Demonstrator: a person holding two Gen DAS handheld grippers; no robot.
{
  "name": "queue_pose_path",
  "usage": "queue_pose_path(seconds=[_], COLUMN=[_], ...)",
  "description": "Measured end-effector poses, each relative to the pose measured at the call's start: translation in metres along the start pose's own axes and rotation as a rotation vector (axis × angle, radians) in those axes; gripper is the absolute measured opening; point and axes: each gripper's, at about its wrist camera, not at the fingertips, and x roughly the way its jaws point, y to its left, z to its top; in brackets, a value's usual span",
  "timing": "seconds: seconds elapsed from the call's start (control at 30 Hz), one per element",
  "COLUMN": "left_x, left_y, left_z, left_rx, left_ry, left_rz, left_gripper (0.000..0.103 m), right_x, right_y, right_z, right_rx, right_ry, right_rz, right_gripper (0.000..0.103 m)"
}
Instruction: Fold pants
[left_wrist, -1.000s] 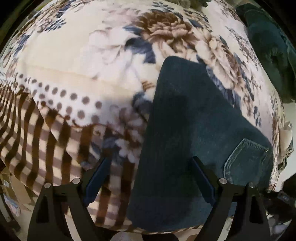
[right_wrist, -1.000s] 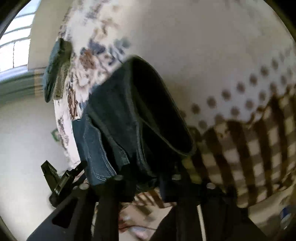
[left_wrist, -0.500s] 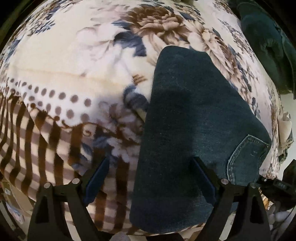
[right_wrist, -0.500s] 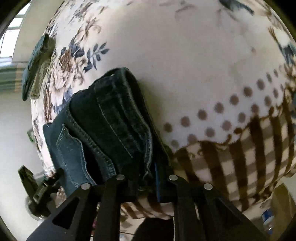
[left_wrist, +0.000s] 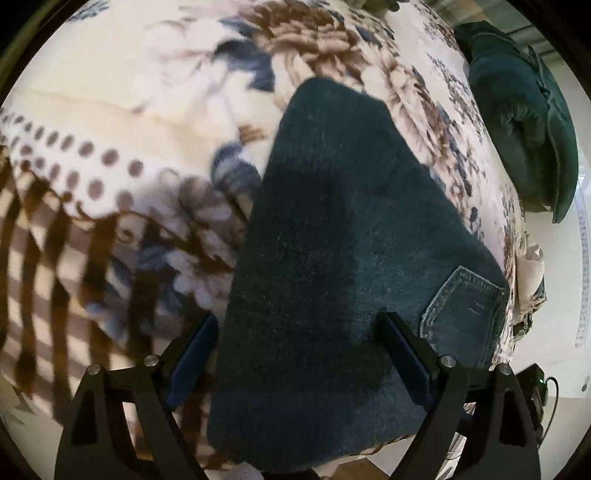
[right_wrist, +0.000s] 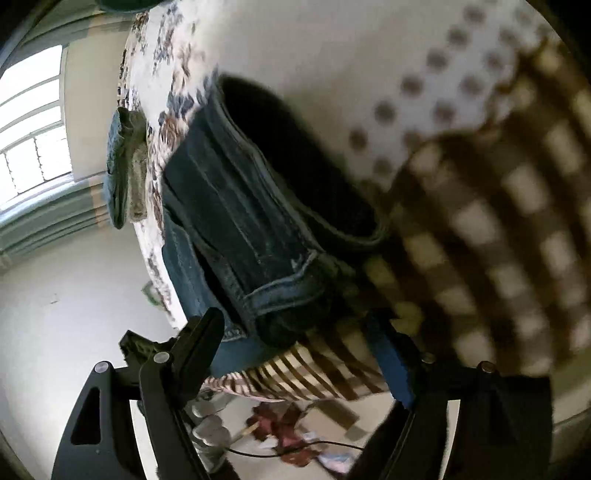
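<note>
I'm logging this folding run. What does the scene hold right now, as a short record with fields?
garment: dark jeans, folded, back pocket showing
surface: flowered blanket with dots and brown stripes
left tool: open, above the jeans' near end
right tool: open, at the folded edge of the jeans, gripping nothing
other cloth: dark green bundle at the blanket's far side
floor: clutter below the blanket edge, too blurred to name

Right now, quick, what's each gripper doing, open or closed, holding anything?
Left gripper: open, holding nothing, above the folded jeans.
Right gripper: open, holding nothing, at the jeans' edge.
</note>
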Motion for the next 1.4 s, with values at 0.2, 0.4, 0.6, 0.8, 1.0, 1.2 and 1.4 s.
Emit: queue_pose_path(seconds=[0.2,0.4,0.6,0.8,1.0,1.2,1.4], left_x=[0.006,0.007,0.008,0.007,0.011,0.013,0.004], left_y=[-0.002,-0.003,-0.001,-0.001,0.006,0.009,0.017], left_z=[0.002,0.005,0.005,0.005,0.008,0.008,0.006], left_rx=[0.014,0.025,0.023,0.025,-0.005,-0.034,-0.066], left_ry=[-0.002,-0.008,-0.009,-0.011,-0.013,-0.03,-0.077], left_rz=[-0.007,-0.007,-0.014,-0.014,-0.052,-0.071,-0.123], left_gripper=[0.091,0.091,0.091,0.091,0.091,0.091,0.069], right_x=[0.046,0.062,0.069,0.08,0.075,0.089,0.087], right_y=[0.015,0.036,0.039,0.045,0.062,0.061,0.069], right_z=[0.015,0.012,0.013,0.016,0.01,0.016,0.01], right_rx=[-0.073,-0.112,-0.096,-0.097,-0.181,-0.164,-0.191], right_ry=[0.005,0.023,0.023,0.036,0.032,0.014,-0.035], right_rz=[-0.013,0.018,0.039,0.024,0.11,0.083,0.118], right_gripper=[0.095,0.097,0.097,0.098,0.098,0.098,0.082])
